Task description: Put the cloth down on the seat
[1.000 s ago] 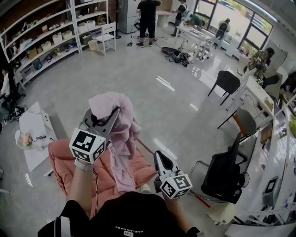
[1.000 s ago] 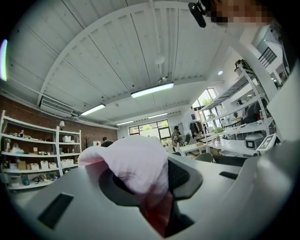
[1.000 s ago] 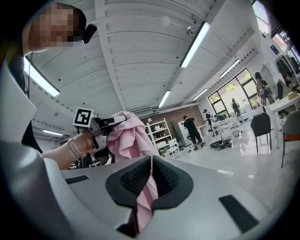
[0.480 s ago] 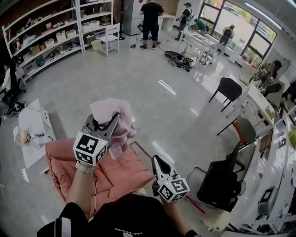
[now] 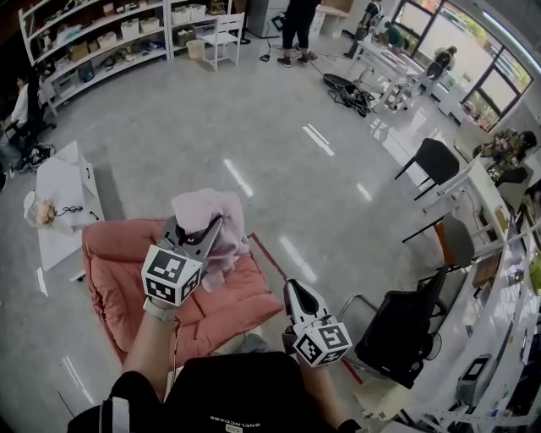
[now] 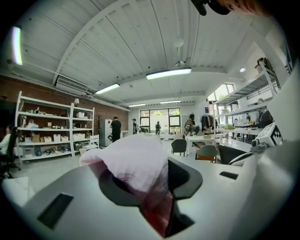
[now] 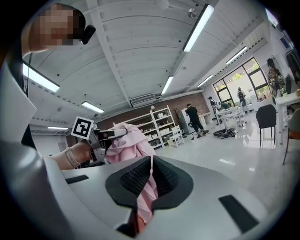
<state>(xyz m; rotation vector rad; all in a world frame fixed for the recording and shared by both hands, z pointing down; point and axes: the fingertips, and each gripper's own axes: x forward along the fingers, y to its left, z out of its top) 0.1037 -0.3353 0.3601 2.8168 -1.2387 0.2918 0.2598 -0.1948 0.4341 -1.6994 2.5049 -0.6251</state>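
A pale pink cloth (image 5: 213,221) is bunched up in my left gripper (image 5: 199,227), which is shut on it and holds it above the salmon cushioned seat (image 5: 118,275). In the left gripper view the cloth (image 6: 133,161) fills and spills over the jaws of the left gripper (image 6: 150,187). My right gripper (image 5: 292,289) is lower, off the seat's right edge. In its own view the right gripper (image 7: 150,180) is shut on a thin strip of the cloth (image 7: 148,199). That view also shows the rest of the bundle (image 7: 129,140) in the left gripper (image 7: 107,135).
A small white table (image 5: 61,196) with a few items stands left of the seat. A black office chair (image 5: 404,326) is at the right, more chairs (image 5: 433,161) beyond it. Shelves (image 5: 101,38) line the back wall, and people (image 5: 300,17) stand far off.
The cloth hung down long from the left gripper a second ago; now it is bunched up at the jaws over the seat. The head view has shifted, so more of the seat shows.
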